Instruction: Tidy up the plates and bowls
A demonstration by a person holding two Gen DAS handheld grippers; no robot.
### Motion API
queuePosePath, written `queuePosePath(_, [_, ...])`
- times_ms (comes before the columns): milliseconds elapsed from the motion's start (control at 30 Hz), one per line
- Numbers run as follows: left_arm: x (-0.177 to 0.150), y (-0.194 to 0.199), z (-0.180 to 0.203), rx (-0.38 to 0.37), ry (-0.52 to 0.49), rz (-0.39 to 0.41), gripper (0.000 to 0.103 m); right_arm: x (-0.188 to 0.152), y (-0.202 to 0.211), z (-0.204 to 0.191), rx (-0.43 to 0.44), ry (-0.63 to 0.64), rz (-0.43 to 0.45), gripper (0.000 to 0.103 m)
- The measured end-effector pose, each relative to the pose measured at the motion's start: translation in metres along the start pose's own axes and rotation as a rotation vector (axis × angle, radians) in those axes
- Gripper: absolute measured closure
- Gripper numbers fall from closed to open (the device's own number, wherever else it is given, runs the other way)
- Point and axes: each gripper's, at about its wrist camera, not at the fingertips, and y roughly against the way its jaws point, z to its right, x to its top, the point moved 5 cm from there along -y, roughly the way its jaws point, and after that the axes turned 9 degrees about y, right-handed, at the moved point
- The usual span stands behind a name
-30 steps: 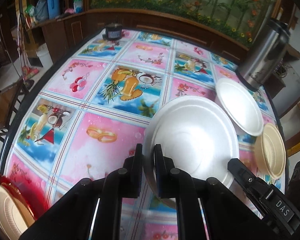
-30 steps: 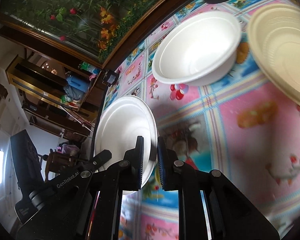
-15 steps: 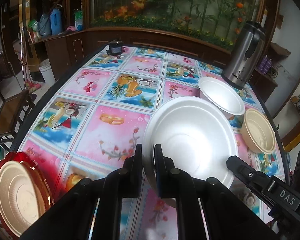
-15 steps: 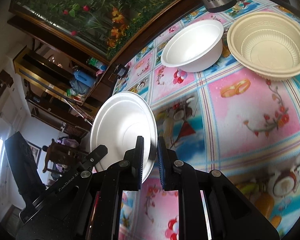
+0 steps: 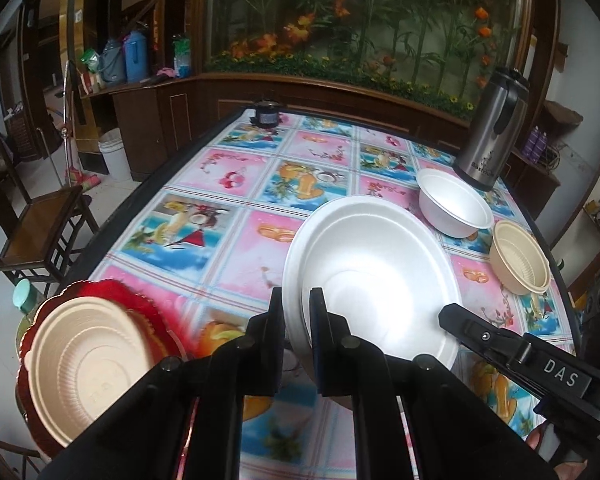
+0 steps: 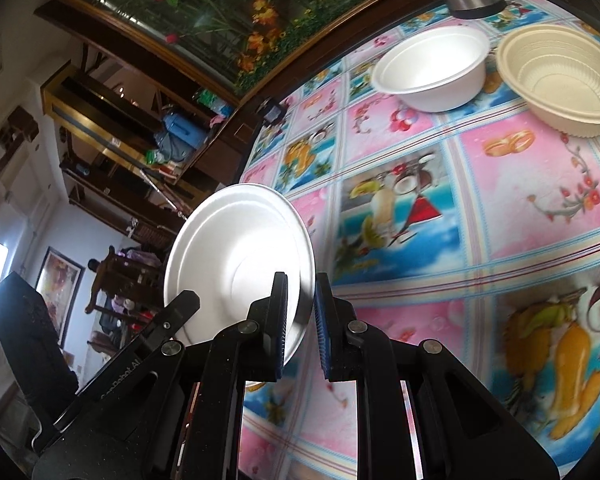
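Observation:
Both grippers hold one white foam plate (image 5: 372, 276) above the table by opposite rims. My left gripper (image 5: 296, 304) is shut on its near-left rim. My right gripper (image 6: 300, 292) is shut on the plate (image 6: 236, 256) at its right rim. A white foam bowl (image 5: 452, 204) and a beige ribbed bowl (image 5: 520, 260) stand at the far right; they also show in the right wrist view (image 6: 432, 68) (image 6: 560, 76). A beige plate (image 5: 80, 360) lies on a red plate (image 5: 136, 292) at the near left.
A steel thermos jug (image 5: 492, 128) stands at the far right corner behind the bowls. A small dark jar (image 5: 266, 114) sits at the far edge. The colourful tablecloth (image 5: 228, 208) covers the table. A wooden chair (image 5: 36, 232) stands left of the table.
Both grippers have lifted the white plate and drawn it back toward the near side. The bowls now look farther away, and the beige-on-red plates have come further into the left view.

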Motion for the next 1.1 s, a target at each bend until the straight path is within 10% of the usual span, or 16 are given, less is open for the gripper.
queuePosePath(1100, [-0.004,0.037,-0.132,0.142,0.152,0.061,0.093,-0.047,-0.069,-0.119,0.095,0.183,-0.147,0.088])
